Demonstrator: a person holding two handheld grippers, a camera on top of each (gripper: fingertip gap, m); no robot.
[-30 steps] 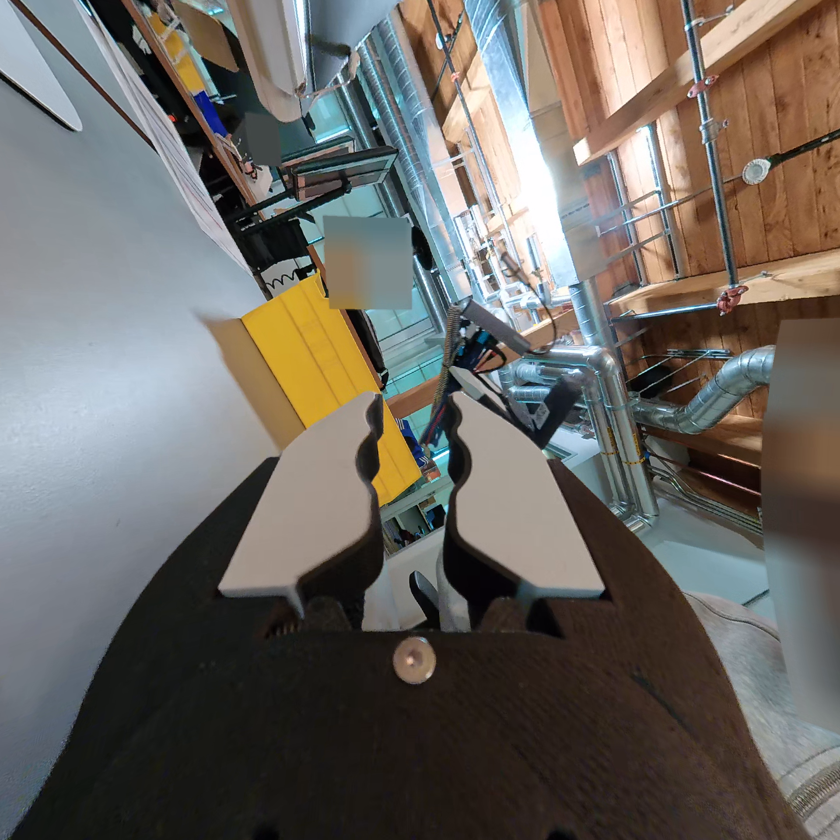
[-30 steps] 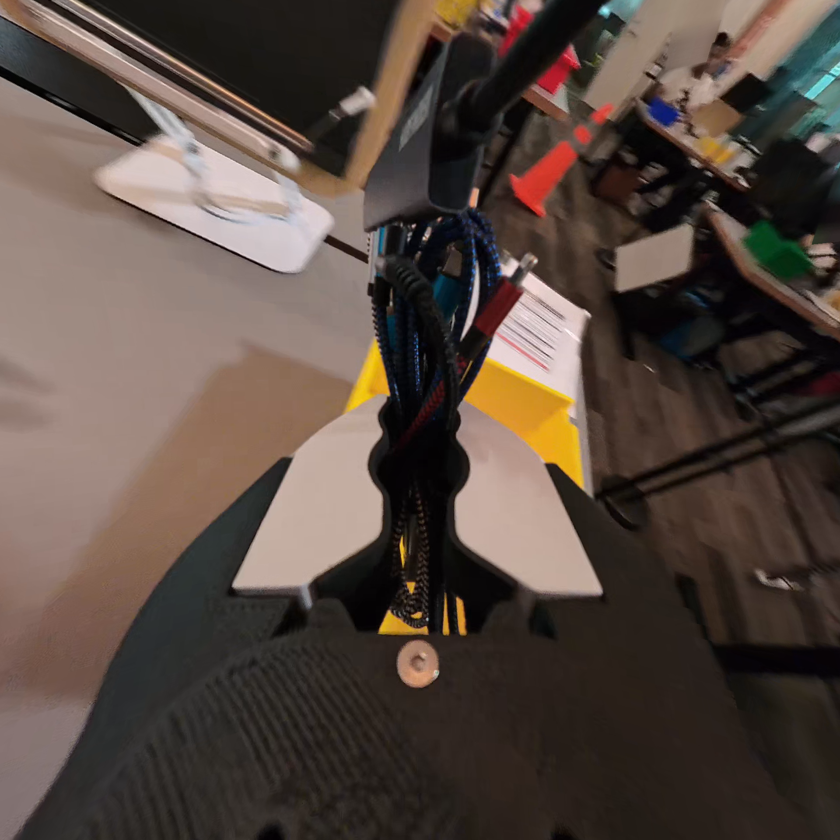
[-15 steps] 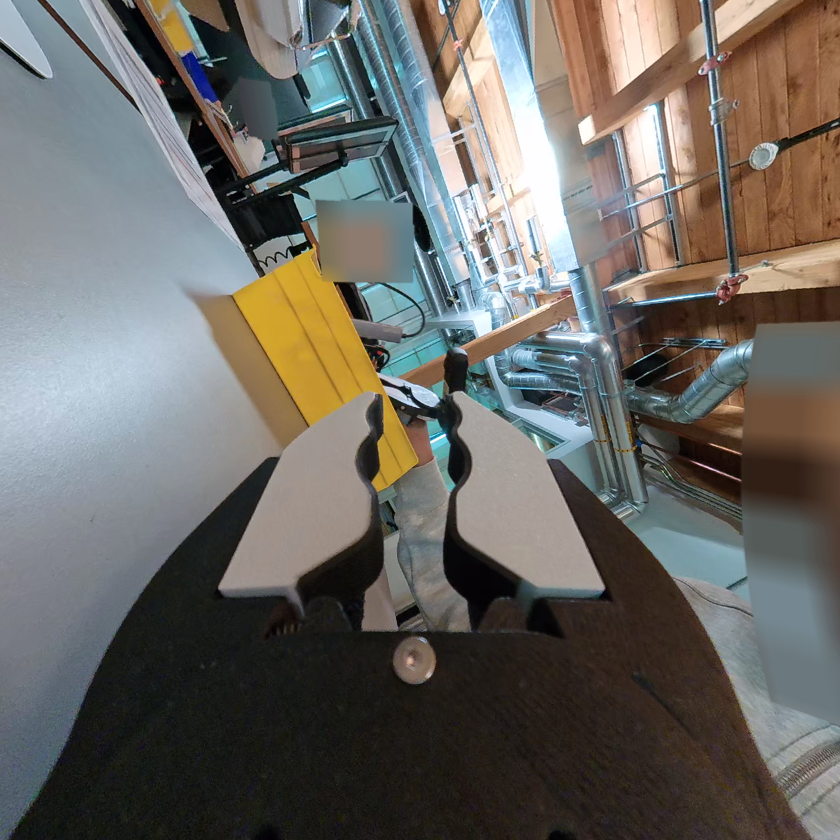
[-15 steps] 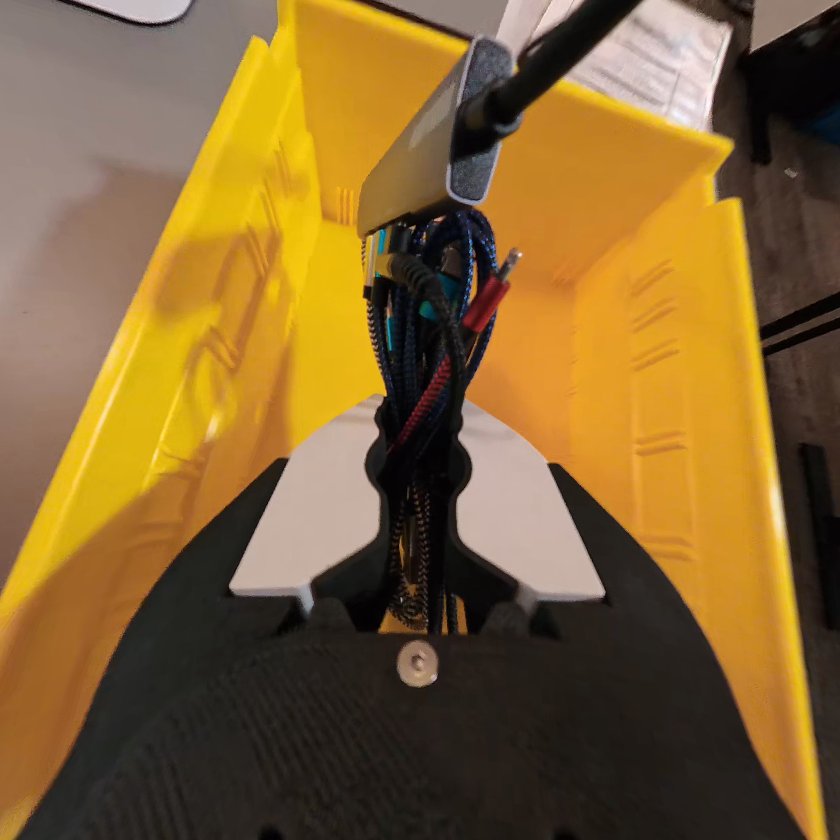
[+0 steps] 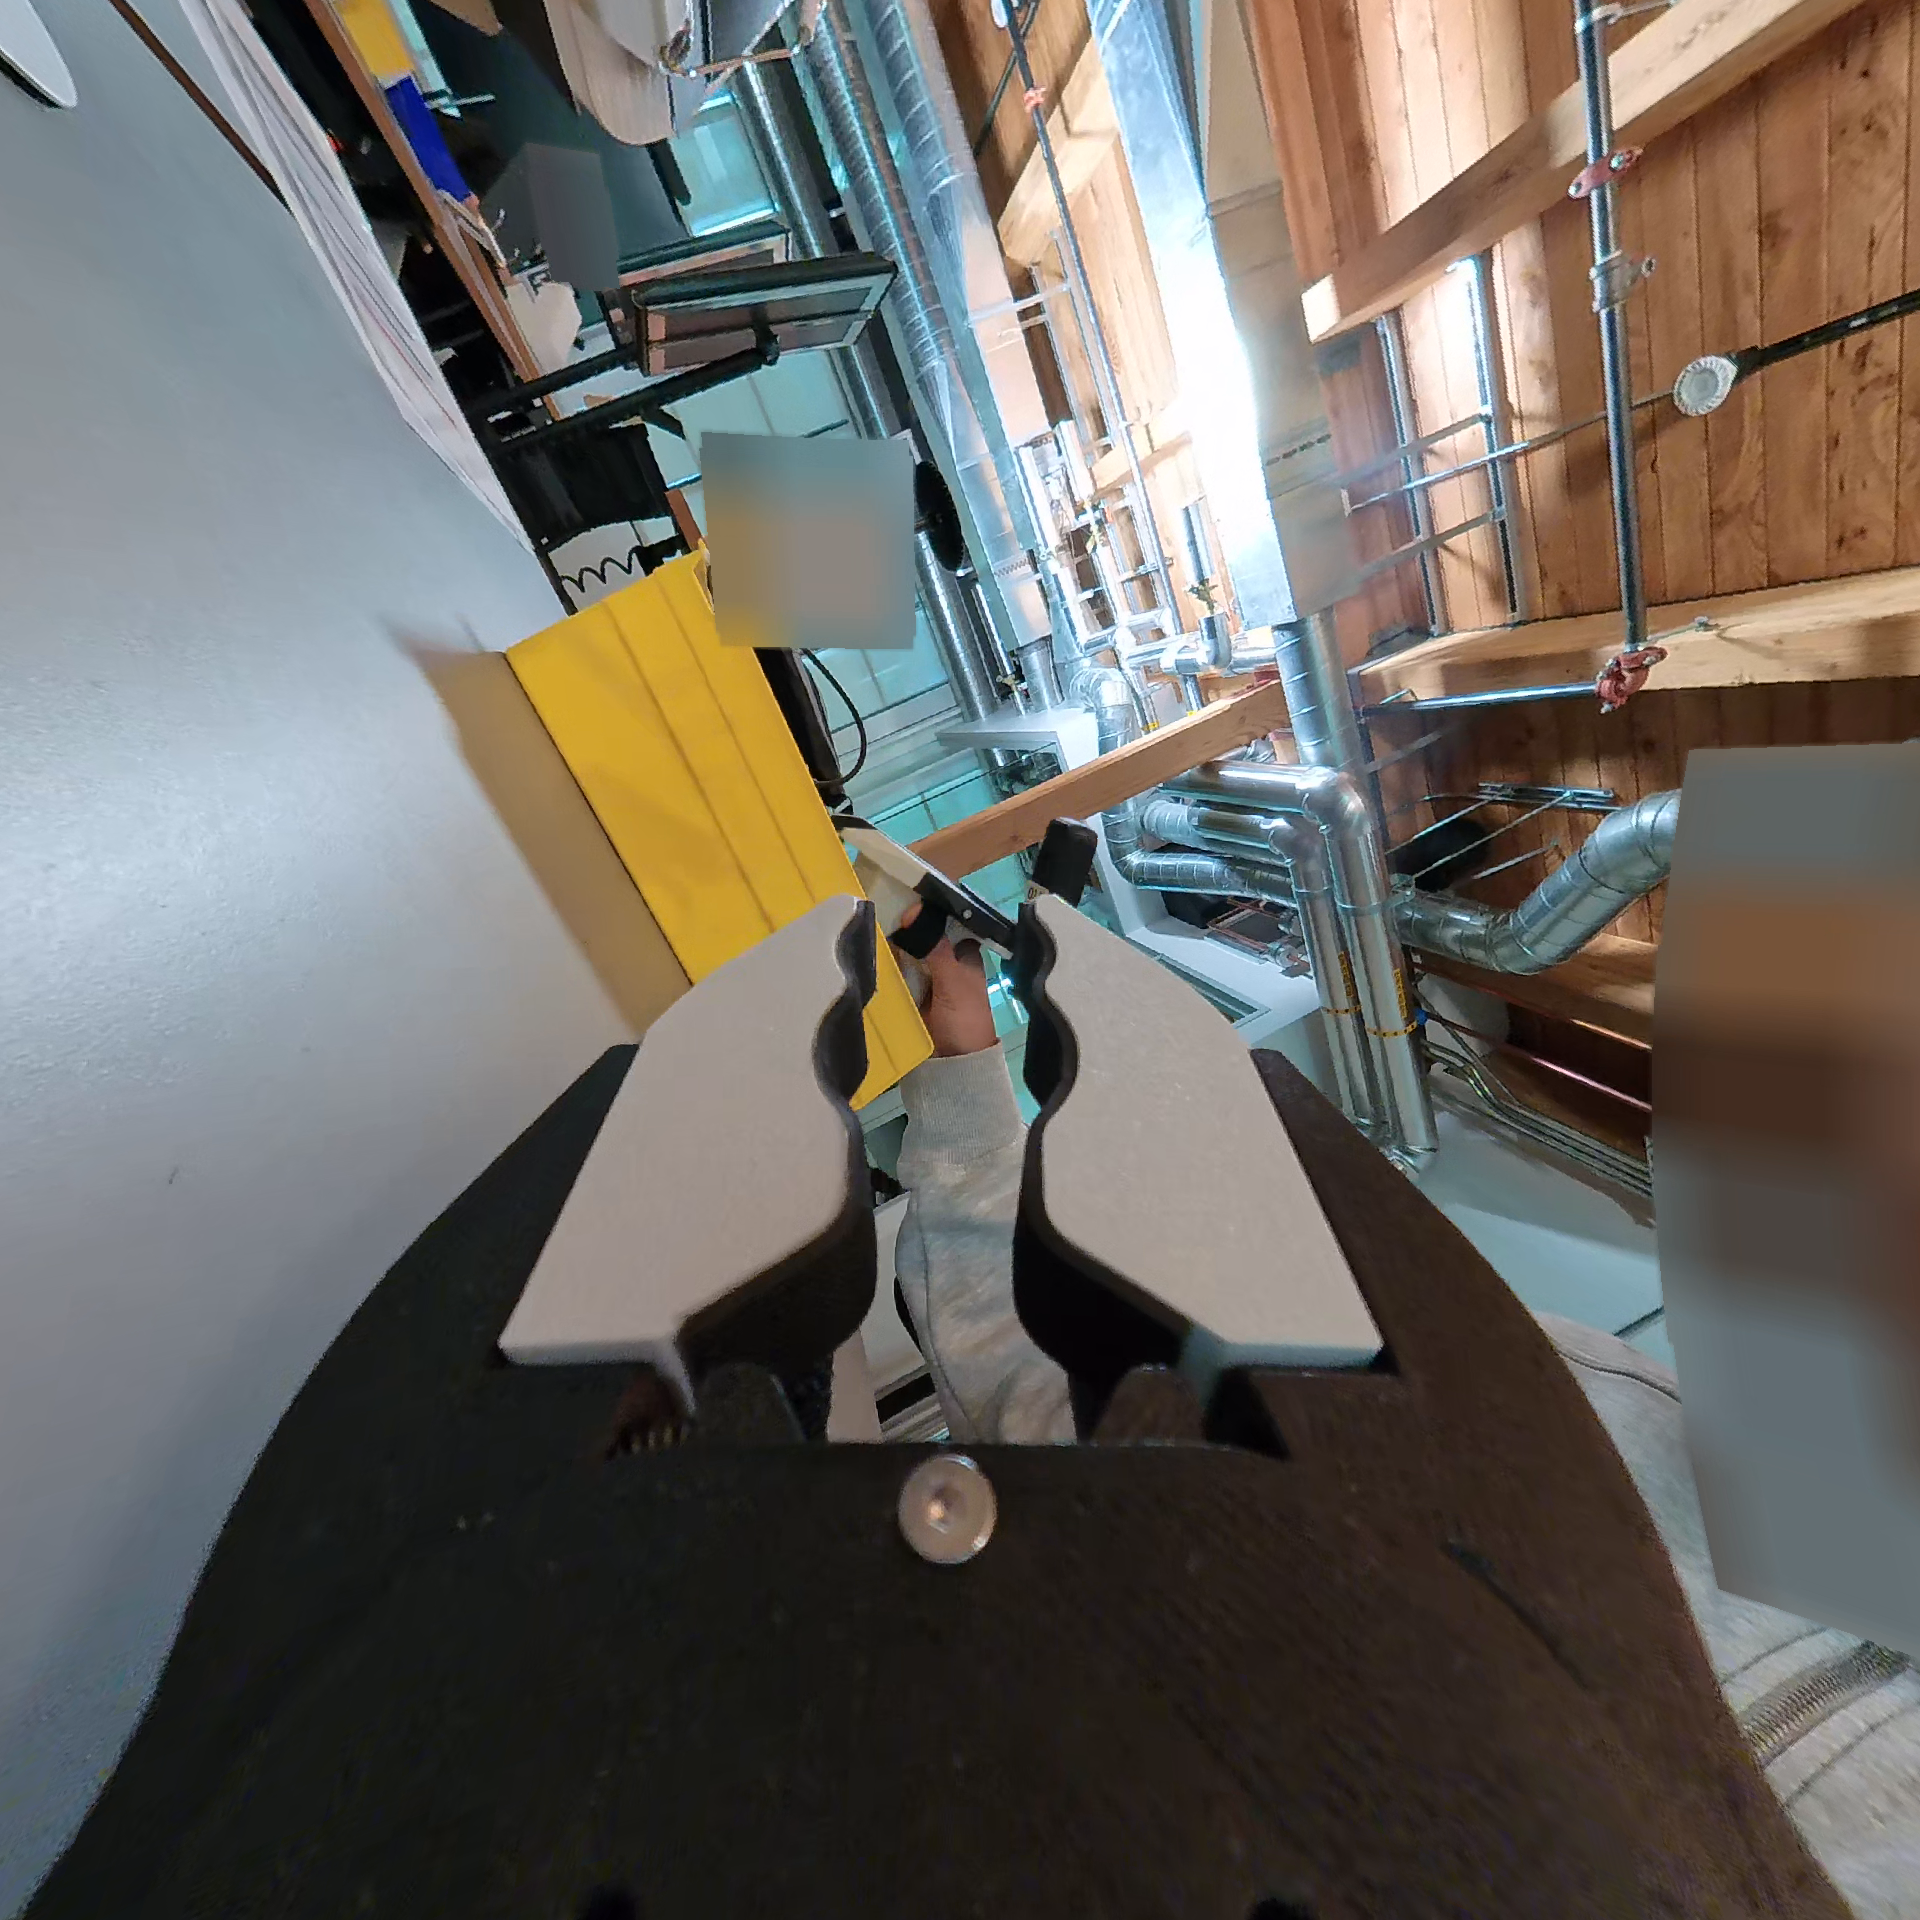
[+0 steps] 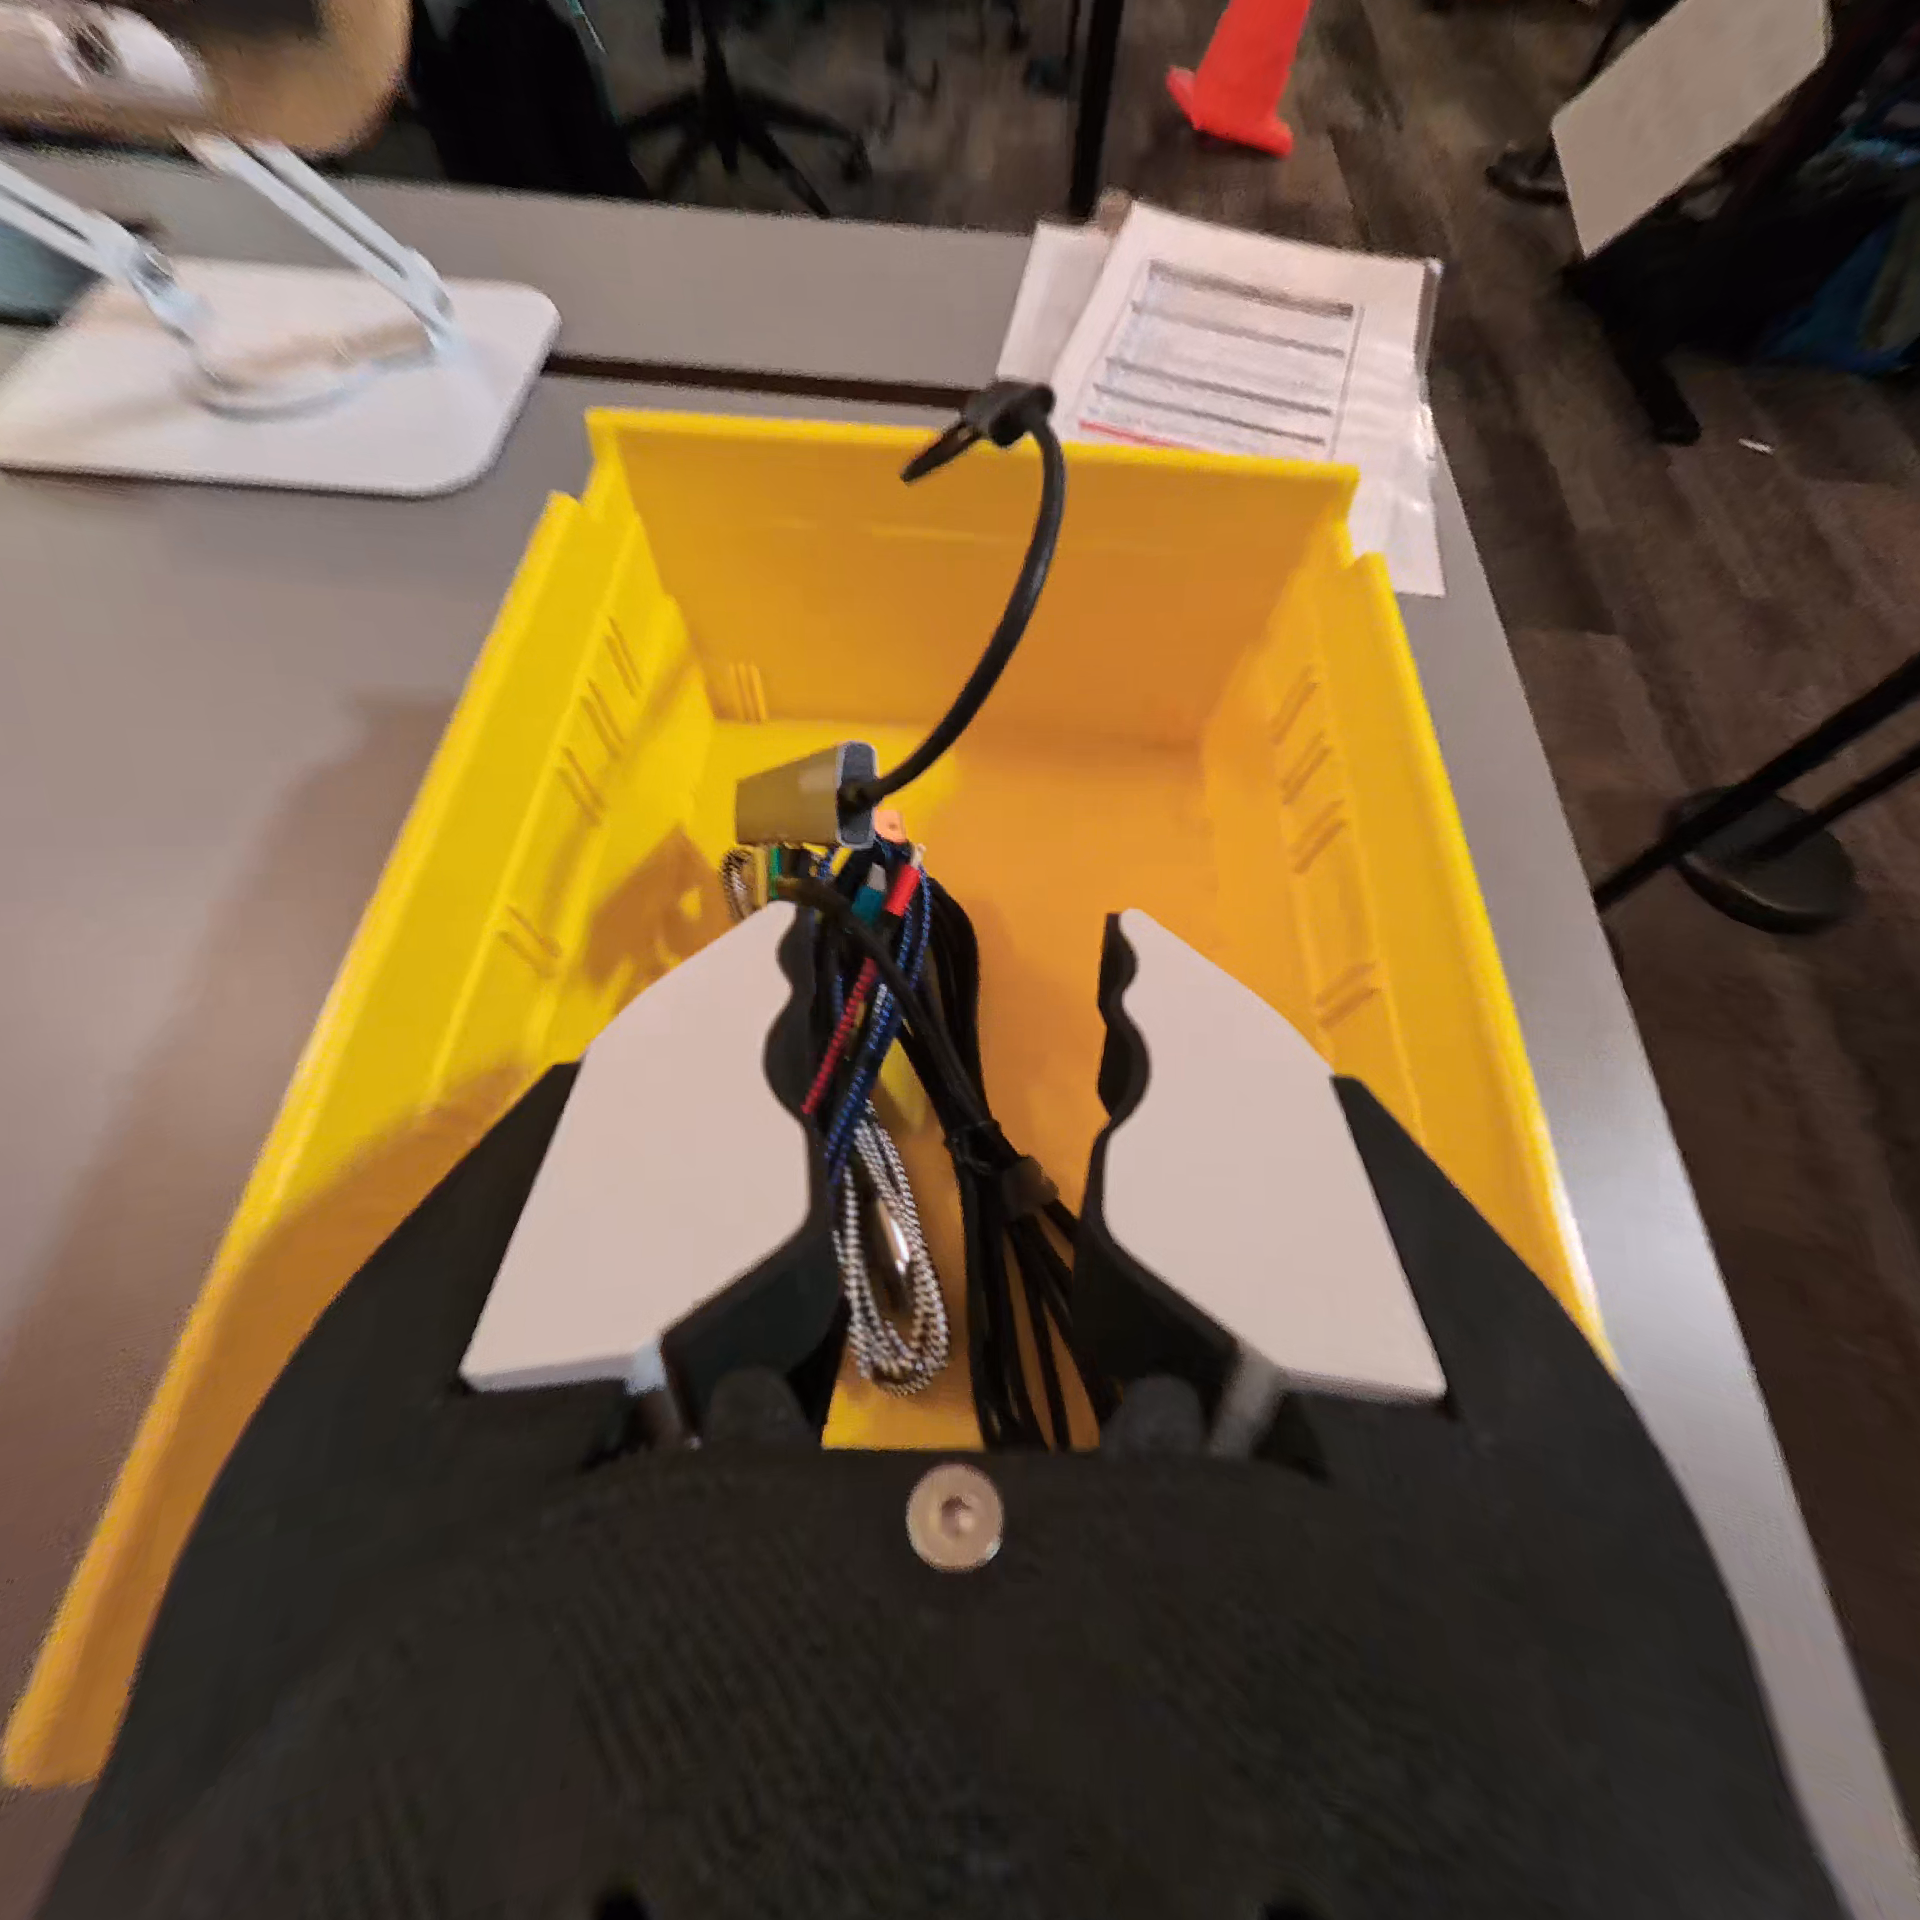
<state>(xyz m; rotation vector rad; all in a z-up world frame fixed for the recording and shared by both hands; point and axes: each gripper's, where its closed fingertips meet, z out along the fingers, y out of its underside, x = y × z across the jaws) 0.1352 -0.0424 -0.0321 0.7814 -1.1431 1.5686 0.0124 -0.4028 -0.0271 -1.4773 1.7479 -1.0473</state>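
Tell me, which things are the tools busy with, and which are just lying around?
Busy with: right tool, open over the cable bundle and its grey hub, which lie inside the yellow bin; left tool, empty, near the bin.

Lying around: white stand, paper sheets, orange cone, grey table.

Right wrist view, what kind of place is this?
Probably a workshop or lab: a yellow bin of bundled cables on a grey table, an orange cone on the floor, exposed pipes overhead.
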